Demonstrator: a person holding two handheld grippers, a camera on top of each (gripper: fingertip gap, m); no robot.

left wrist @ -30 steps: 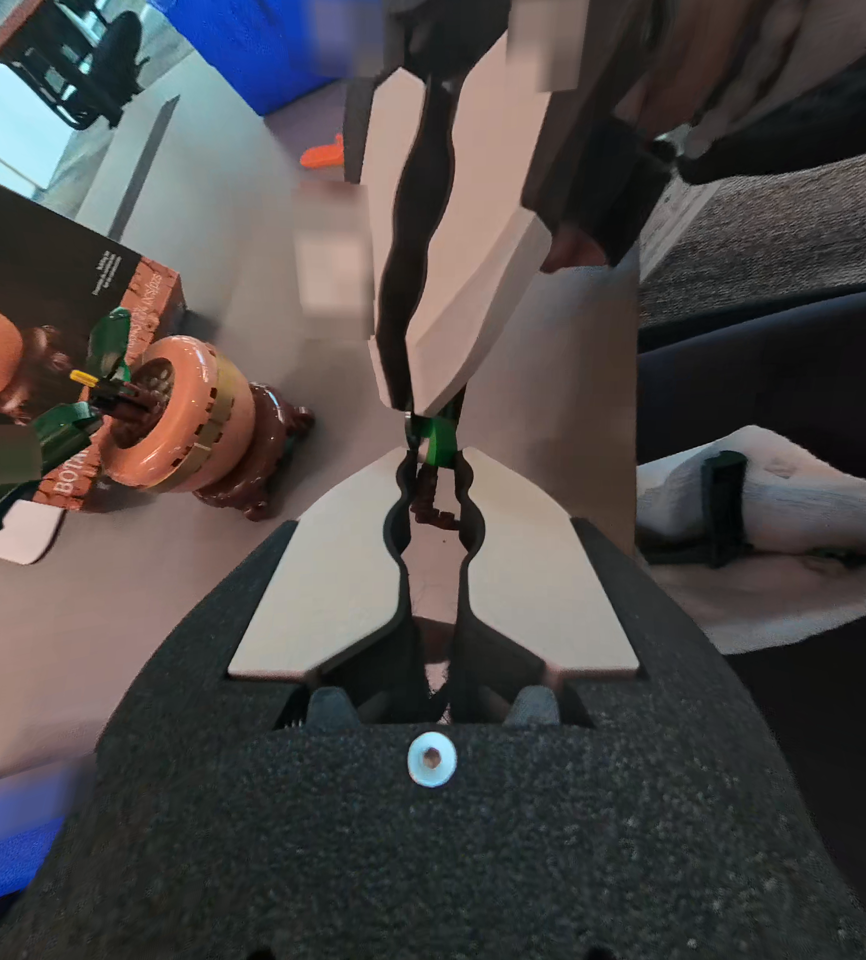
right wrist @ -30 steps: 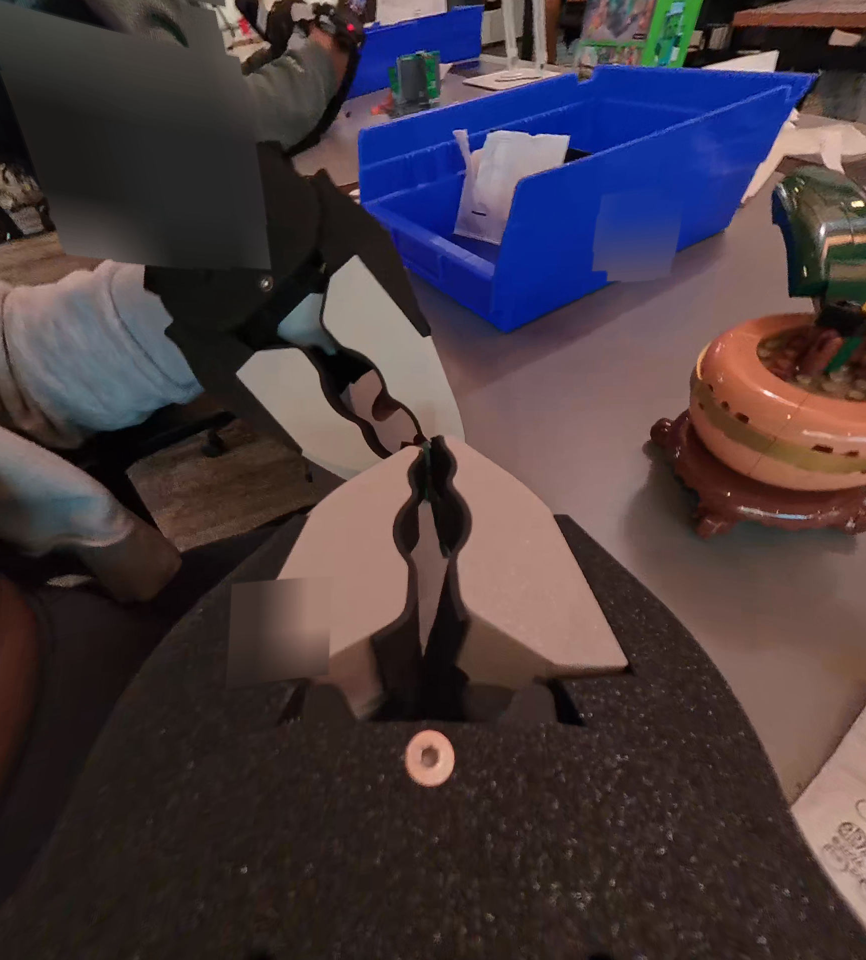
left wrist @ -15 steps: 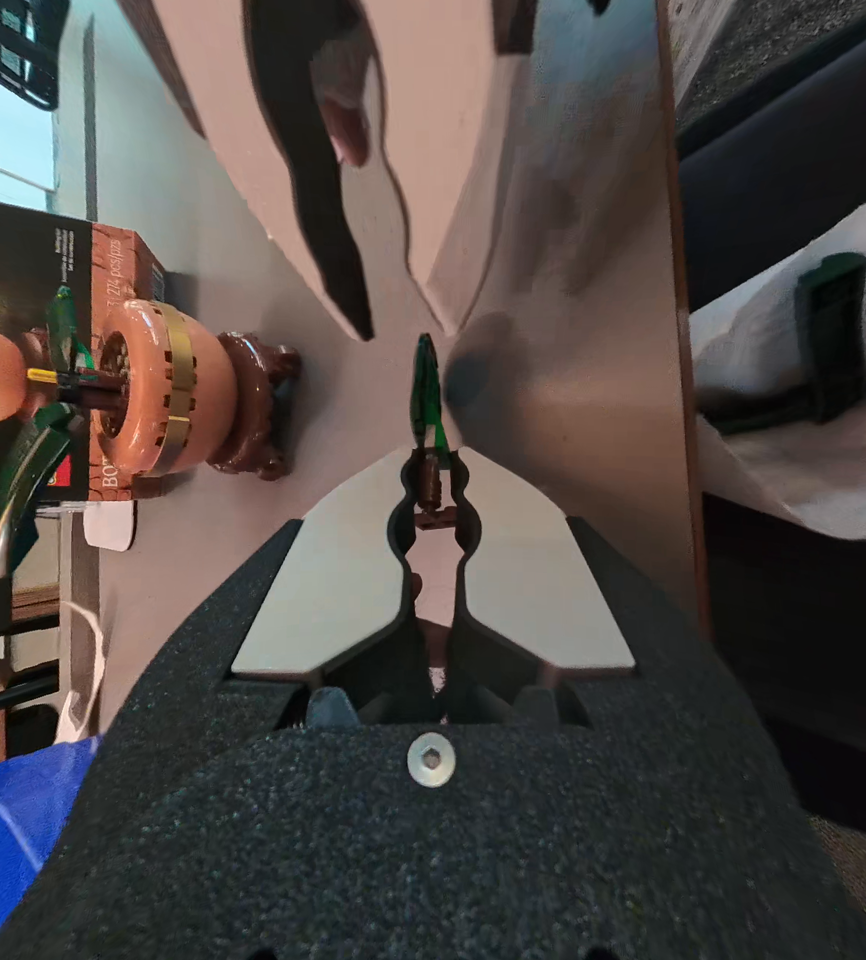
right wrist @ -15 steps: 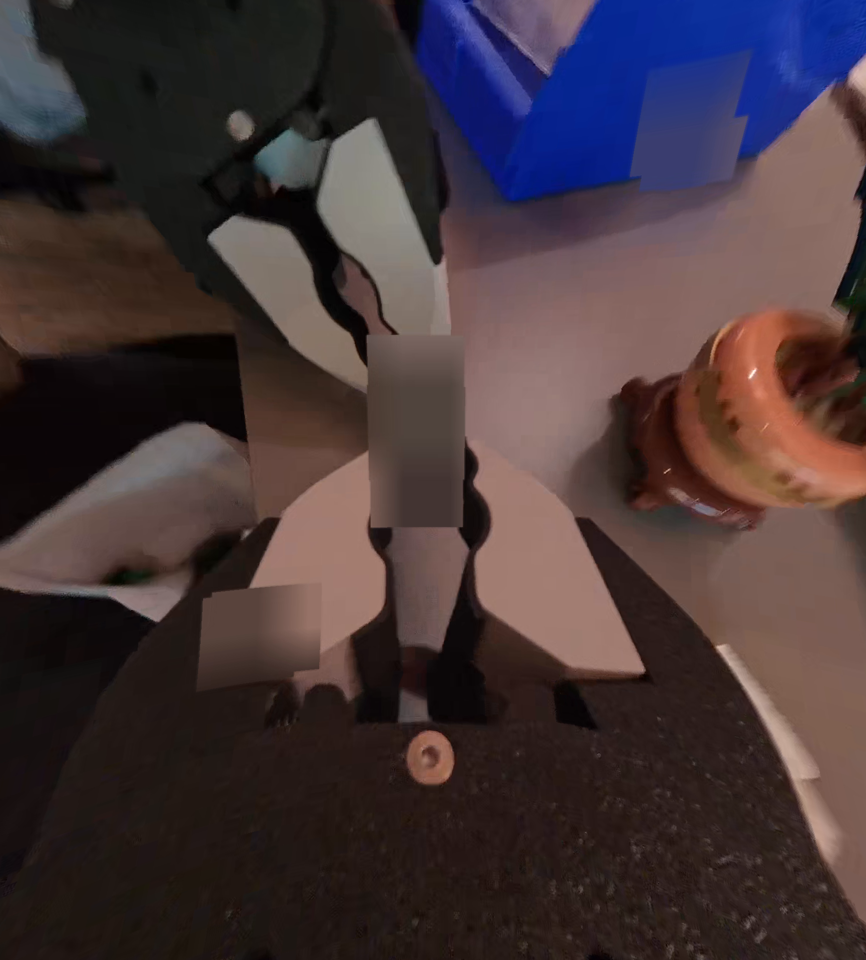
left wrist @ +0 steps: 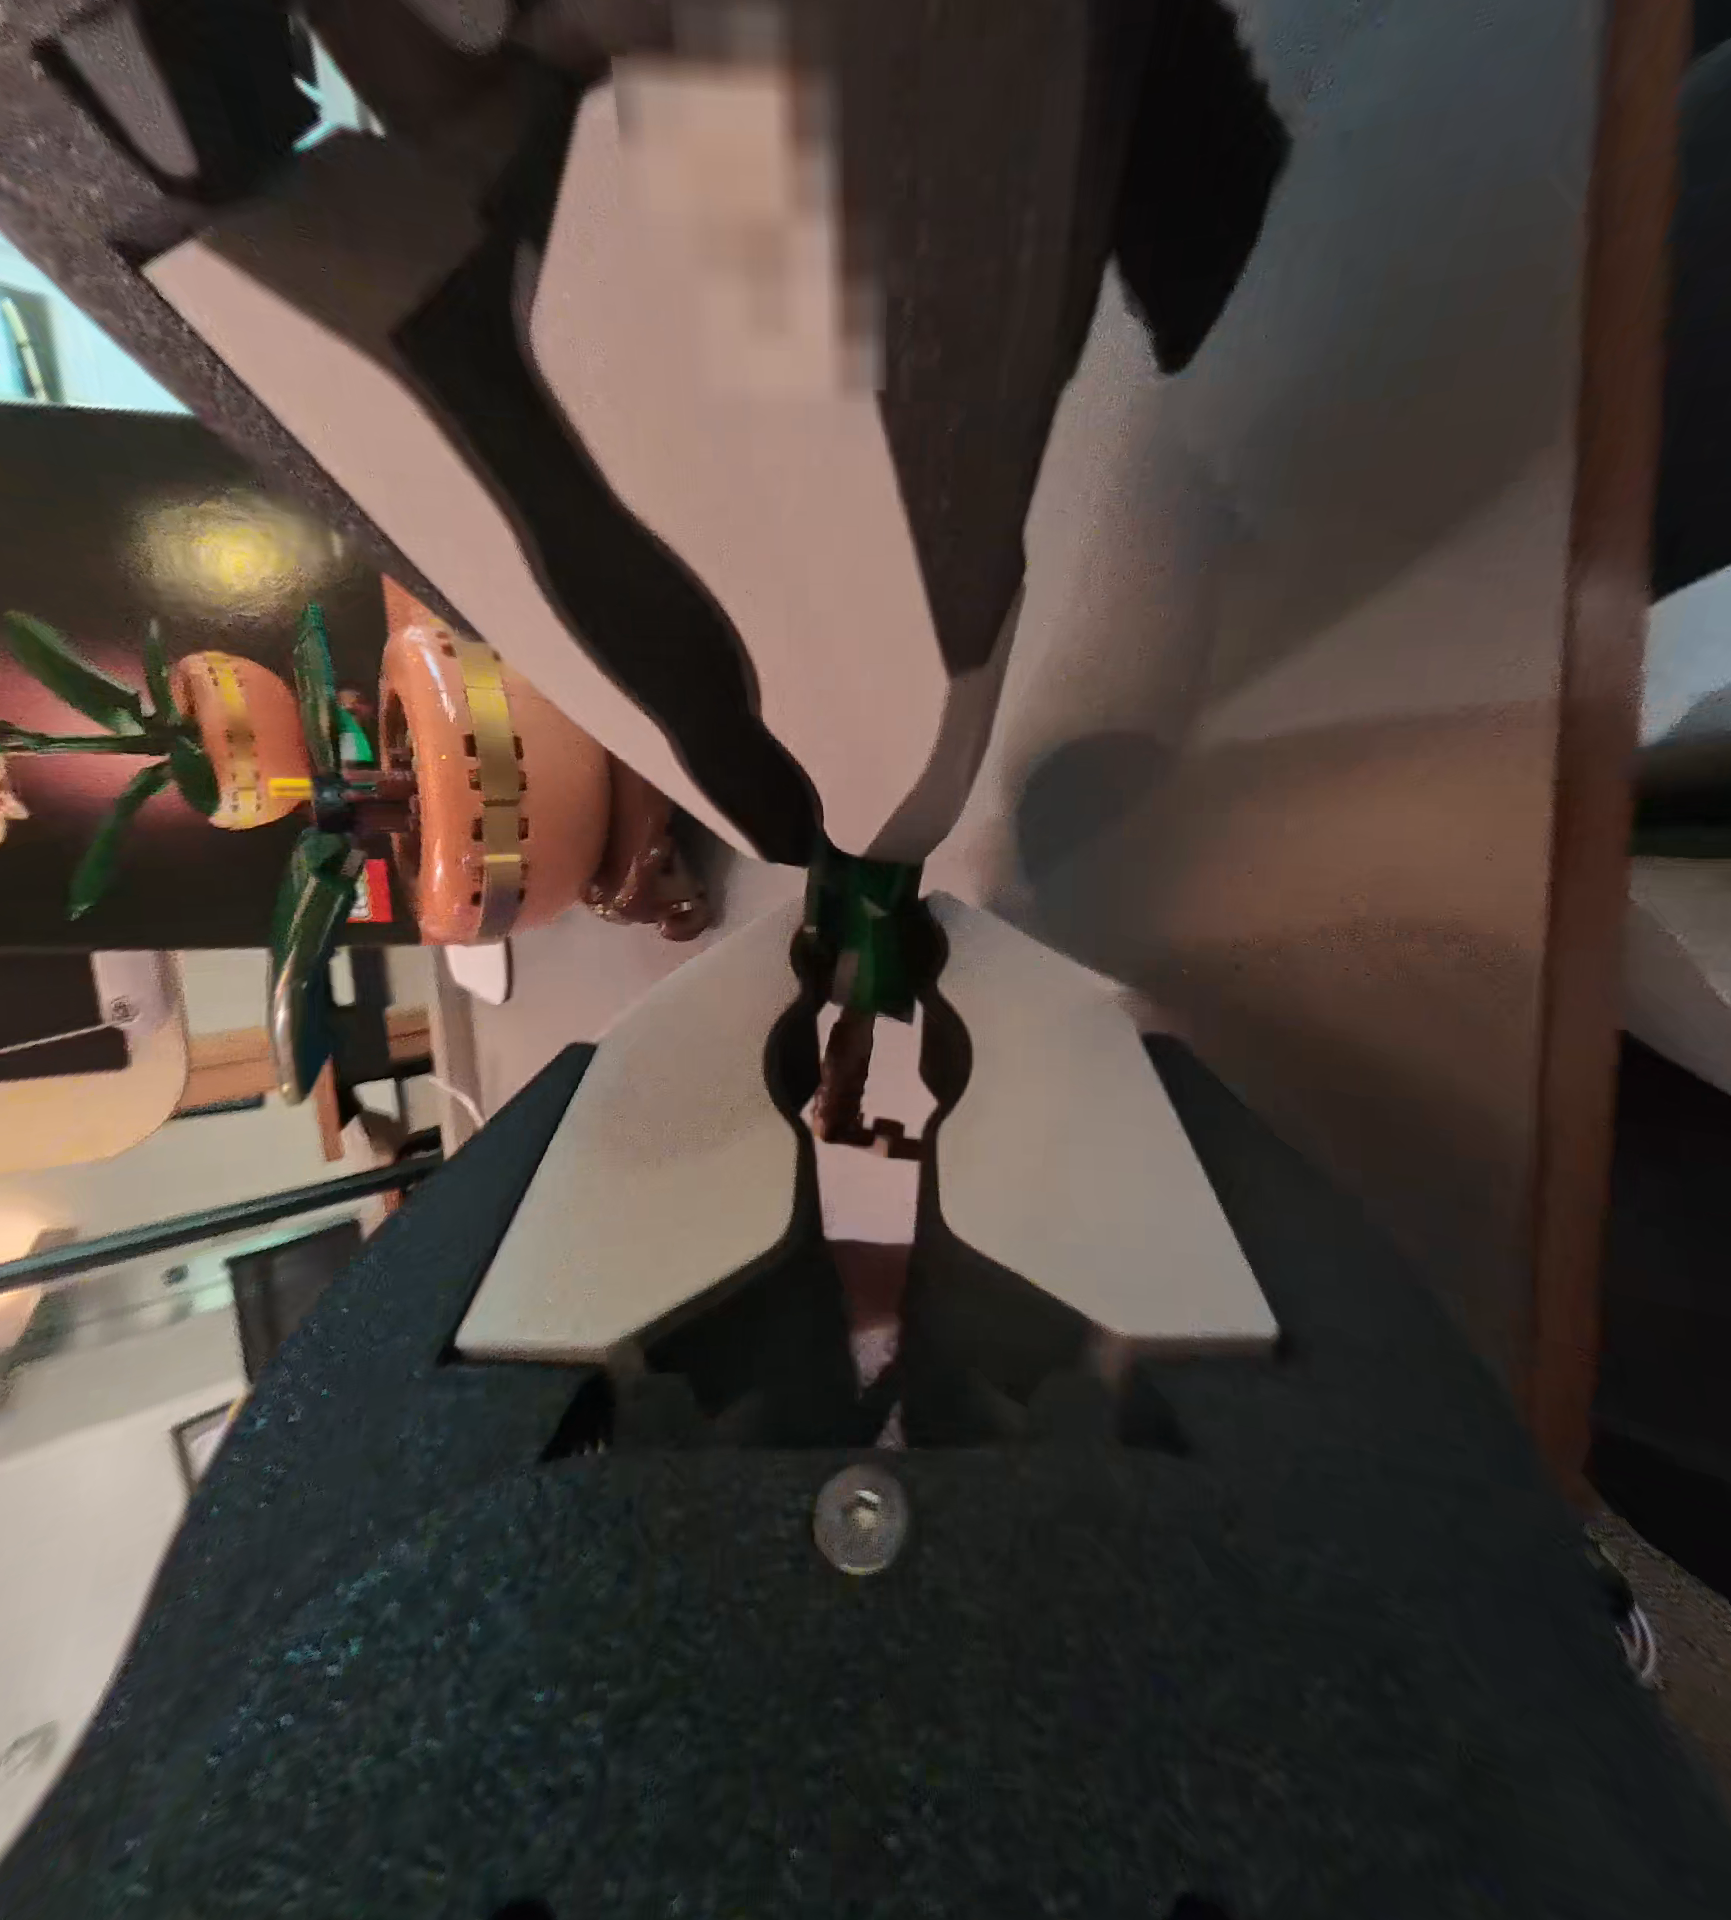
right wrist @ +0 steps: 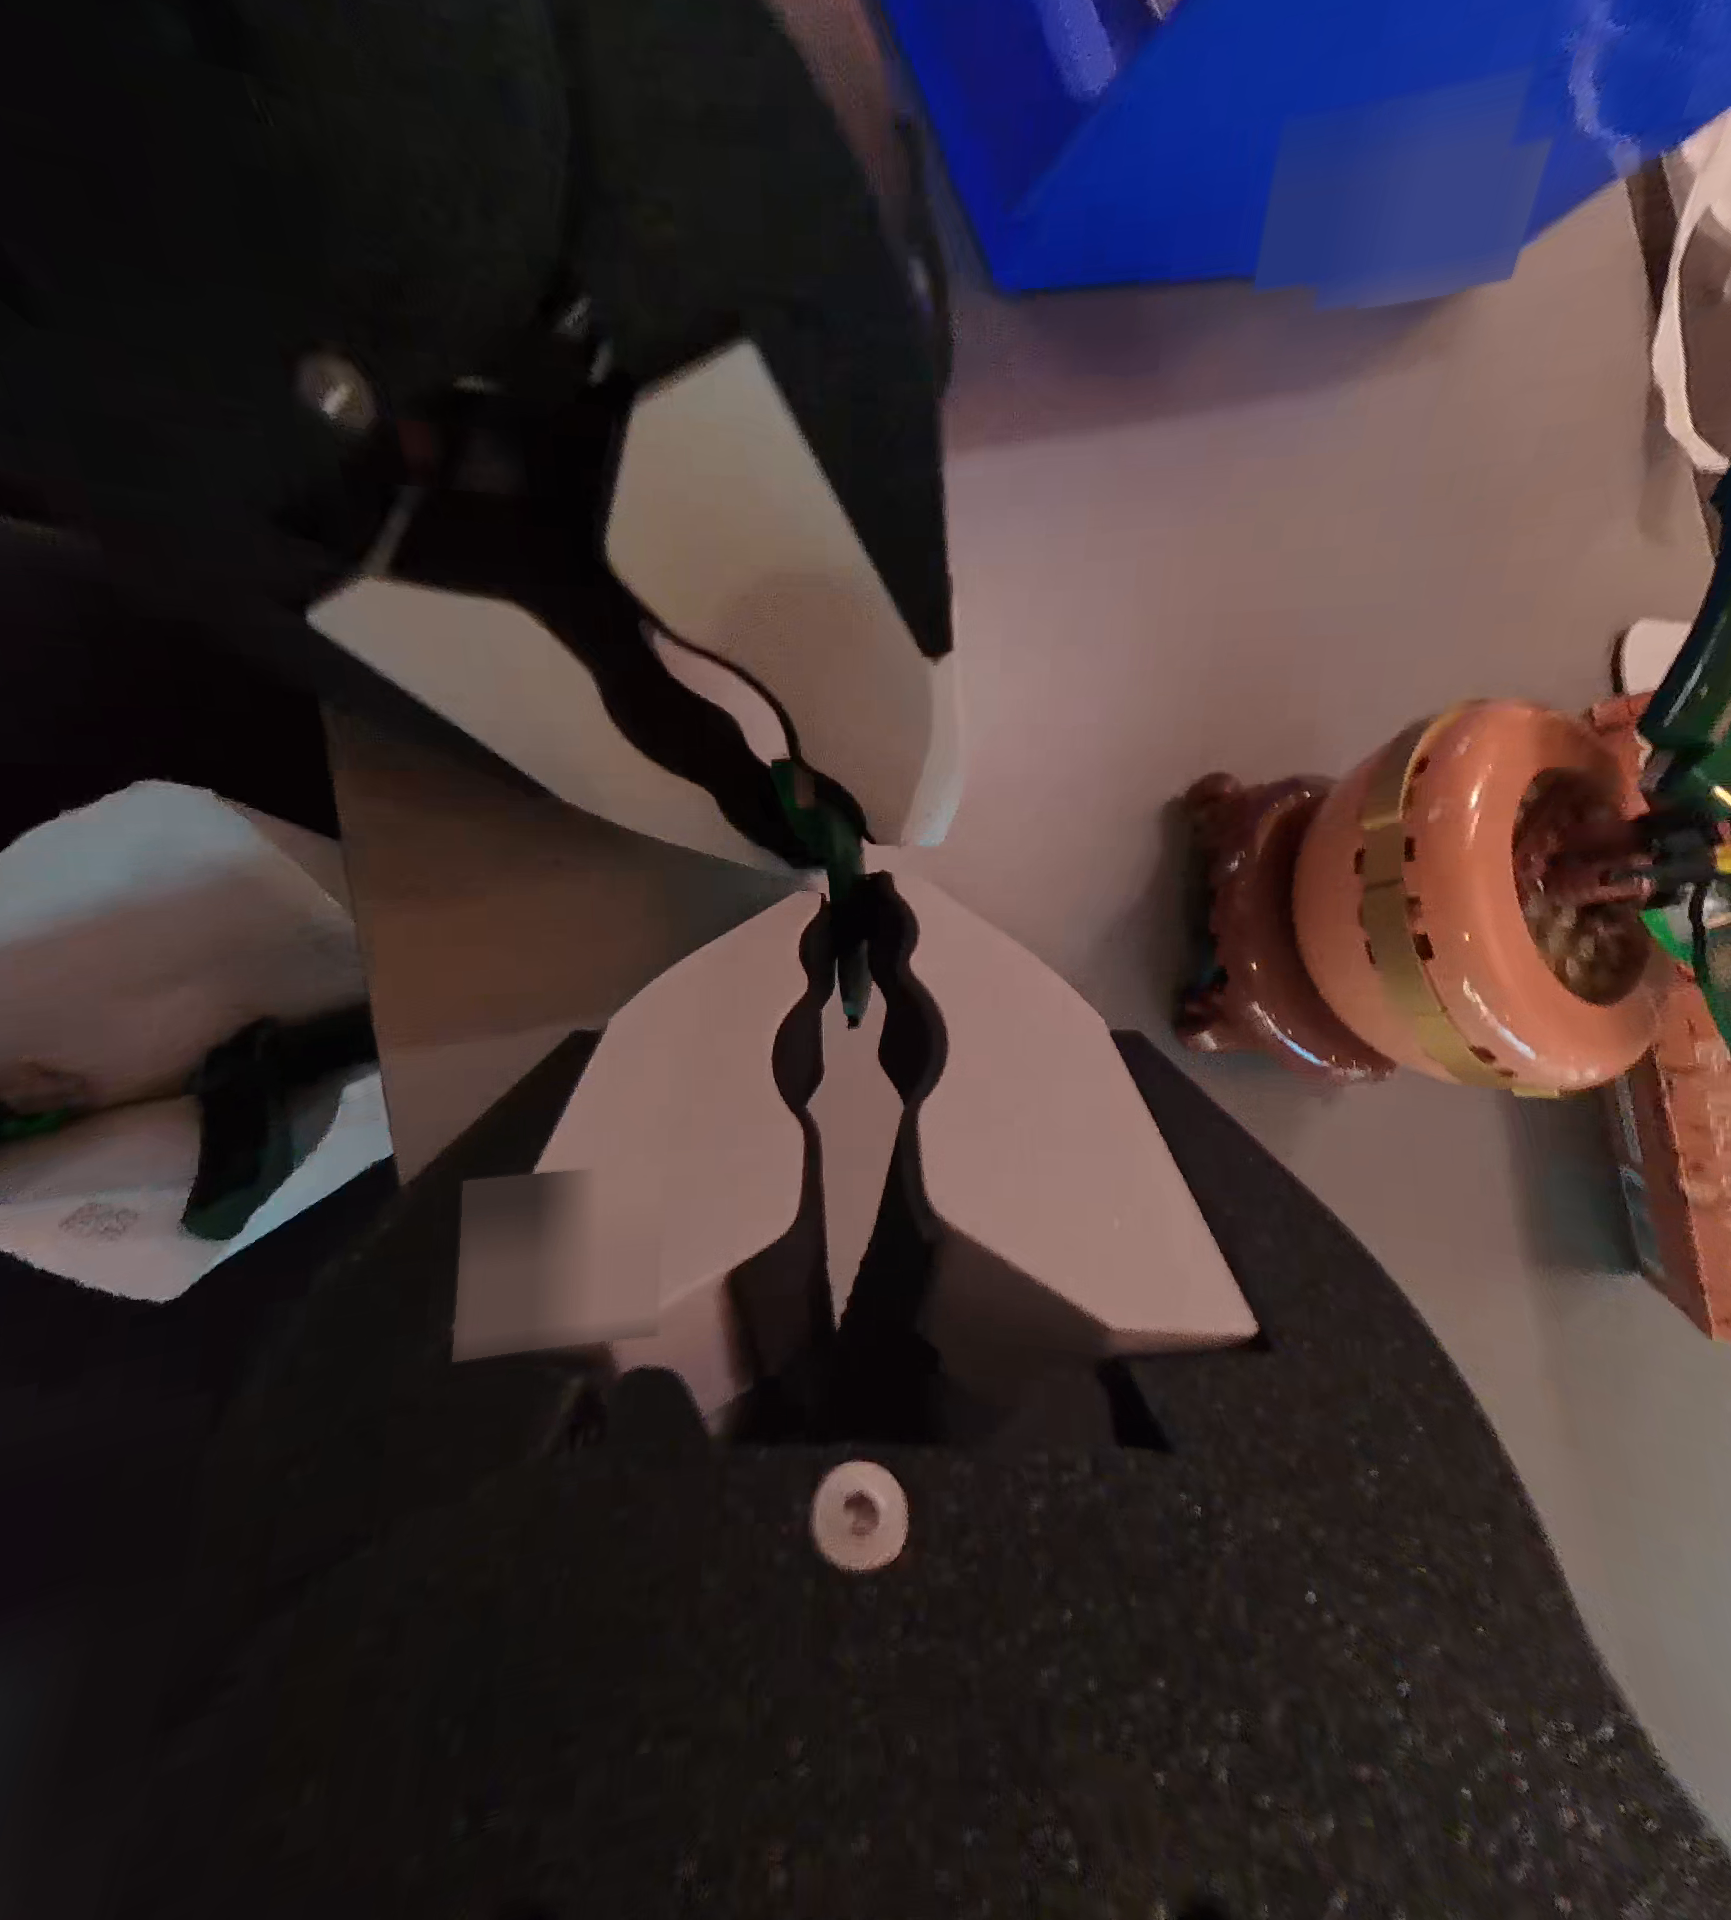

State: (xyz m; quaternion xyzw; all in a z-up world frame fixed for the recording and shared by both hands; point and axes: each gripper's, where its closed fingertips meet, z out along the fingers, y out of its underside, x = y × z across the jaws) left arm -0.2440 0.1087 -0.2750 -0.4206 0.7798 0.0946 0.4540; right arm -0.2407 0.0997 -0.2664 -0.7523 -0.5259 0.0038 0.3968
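My left gripper (left wrist: 866, 914) is shut on a small green leaf piece (left wrist: 869, 940) with a brown stem part behind it. My right gripper (right wrist: 856, 896) meets it tip to tip and is shut on the far end of the same green piece (right wrist: 853, 961). Both hold it just above the grey table (right wrist: 1152, 520), near its edge. In the left wrist view the right gripper (left wrist: 845, 847) comes in from above. In the right wrist view the left gripper (right wrist: 830, 821) comes in from the upper left. A brick-built terracotta pot (right wrist: 1412, 914) with green leaves stands close by and also shows in the left wrist view (left wrist: 487, 800).
A dark picture box (left wrist: 30, 520) stands behind the pot. A blue bin (right wrist: 1256, 135) sits at the table's far side. A white paper sheet (right wrist: 113, 935) off the table edge carries a dark green part (right wrist: 237, 1122).
Half a second ago the right gripper had drawn away from the green piece. It has come back and closed on its tip. The left gripper has kept its hold throughout.
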